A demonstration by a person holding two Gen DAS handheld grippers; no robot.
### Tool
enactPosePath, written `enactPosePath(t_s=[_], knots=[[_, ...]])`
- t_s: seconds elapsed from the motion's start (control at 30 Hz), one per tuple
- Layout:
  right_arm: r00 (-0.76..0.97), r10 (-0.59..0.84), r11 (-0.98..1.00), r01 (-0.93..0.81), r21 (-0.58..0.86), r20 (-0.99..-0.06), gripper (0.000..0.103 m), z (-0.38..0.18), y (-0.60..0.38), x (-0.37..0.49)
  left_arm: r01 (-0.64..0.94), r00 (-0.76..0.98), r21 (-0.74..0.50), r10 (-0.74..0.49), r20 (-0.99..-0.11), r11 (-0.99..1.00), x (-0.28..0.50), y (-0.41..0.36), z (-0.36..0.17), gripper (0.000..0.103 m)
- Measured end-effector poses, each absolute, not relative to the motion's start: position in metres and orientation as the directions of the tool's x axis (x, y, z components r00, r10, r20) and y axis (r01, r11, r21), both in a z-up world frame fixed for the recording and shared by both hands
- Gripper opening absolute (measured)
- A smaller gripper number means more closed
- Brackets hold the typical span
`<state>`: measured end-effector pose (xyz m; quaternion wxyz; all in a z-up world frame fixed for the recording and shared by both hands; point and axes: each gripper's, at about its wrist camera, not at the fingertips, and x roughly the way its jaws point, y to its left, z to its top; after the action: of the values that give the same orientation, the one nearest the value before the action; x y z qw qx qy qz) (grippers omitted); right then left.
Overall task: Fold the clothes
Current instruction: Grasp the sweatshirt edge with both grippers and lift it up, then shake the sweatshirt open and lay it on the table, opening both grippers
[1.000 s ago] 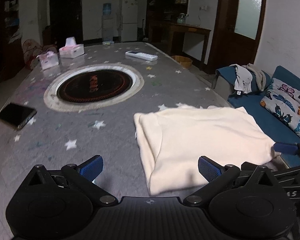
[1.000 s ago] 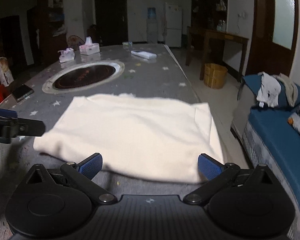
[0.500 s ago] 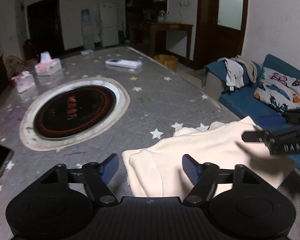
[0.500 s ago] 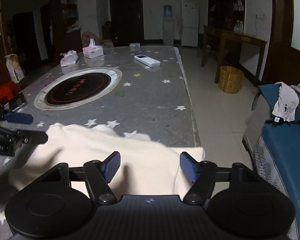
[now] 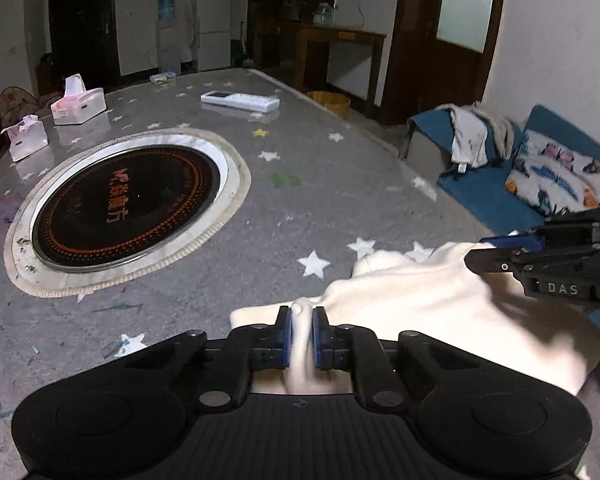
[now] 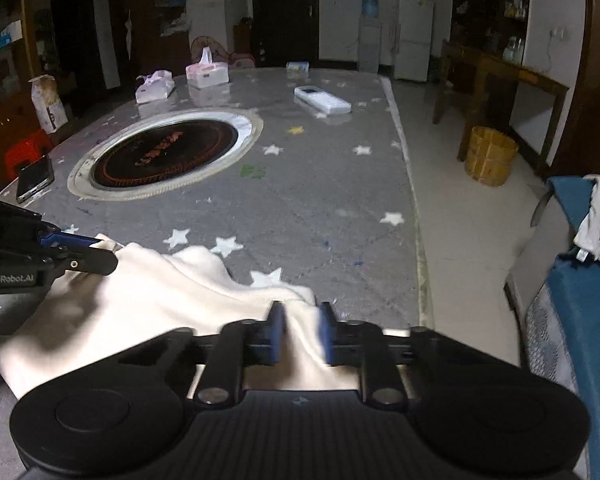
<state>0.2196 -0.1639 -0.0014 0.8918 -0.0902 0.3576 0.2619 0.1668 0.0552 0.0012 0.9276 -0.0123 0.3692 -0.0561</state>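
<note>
Between the blue pads of the left gripper (image 5: 300, 338) a ridge of the cream folded knit garment (image 5: 420, 312) is being pinched as the jaws close; the right gripper (image 6: 301, 332) likewise closes on its other near corner, on the grey star-print table (image 5: 300, 208).

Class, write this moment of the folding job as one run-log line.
stage: grasp | left gripper: closing on cream garment | right gripper: closing on same garment | garment: bunched on star-patterned table
</note>
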Motion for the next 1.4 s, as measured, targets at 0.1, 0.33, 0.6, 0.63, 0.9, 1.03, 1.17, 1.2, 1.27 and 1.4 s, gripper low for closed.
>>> enactPosePath(t_s=[0.1, 0.33, 0.6, 0.63, 0.9, 1.03, 1.17, 1.2, 1.27, 1.4], knots=[[0.642, 0.415, 0.851, -0.525, 0.025, -0.645, 0.009, 0.013, -0.166, 0.211, 0.097, 0.753, -0.063, -0.115, -0.647, 0.993, 0.158, 0.057, 0.016, 0.009], [0.758, 0.521, 0.83, -0.556, 0.028, -0.391, 0.008, 0.098, -0.167, 0.162, 0.078, 0.889, -0.088, -0.11, -0.445, 0.993, 0.103, 0.078, 0.096, 0.008], [0.738, 0.667, 0.742, -0.67, 0.005, -0.102, 0.008, 0.172, -0.172, 0.077, 0.079, 0.966, -0.029, -0.083, -0.244, 0.996, -0.002, 0.095, 0.171, 0.008], [0.73, 0.678, 0.733, -0.681, 0.002, -0.09, 0.008, 0.174, -0.173, 0.067, 0.081, 0.968, -0.018, -0.083, -0.235, 0.997, -0.013, 0.096, 0.174, 0.008], [0.686, 0.709, 0.69, -0.722, -0.037, -0.162, 0.016, 0.163, -0.167, 0.026, 0.062, 0.938, -0.031, -0.069, -0.341, 0.998, -0.05, 0.108, 0.154, 0.011], [0.678, 0.712, 0.686, -0.727, -0.025, -0.183, 0.028, 0.162, -0.165, 0.012, 0.054, 0.911, -0.064, -0.076, -0.405, 0.996, -0.058, 0.113, 0.139, 0.02], [0.674, 0.704, 0.687, -0.726, -0.022, -0.225, 0.062, 0.15, -0.16, -0.005, 0.054, 0.887, -0.069, -0.08, -0.456, 0.996, -0.069, 0.106, 0.118, 0.054], [0.672, 0.702, 0.687, -0.726, -0.025, -0.237, 0.064, 0.146, -0.157, -0.008, 0.062, 0.877, -0.071, -0.089, -0.472, 0.996, -0.071, 0.102, 0.112, 0.054], [0.665, 0.698, 0.684, -0.729, -0.028, -0.264, 0.078, 0.136, -0.151, -0.015, 0.076, 0.855, -0.087, -0.11, -0.507, 0.993, -0.074, 0.094, 0.1, 0.056], [0.67, 0.675, 0.692, -0.72, -0.049, -0.31, 0.091, 0.116, -0.144, -0.029, 0.063, 0.831, -0.117, -0.117, -0.543, 0.991, -0.084, 0.084, 0.08, 0.063]])
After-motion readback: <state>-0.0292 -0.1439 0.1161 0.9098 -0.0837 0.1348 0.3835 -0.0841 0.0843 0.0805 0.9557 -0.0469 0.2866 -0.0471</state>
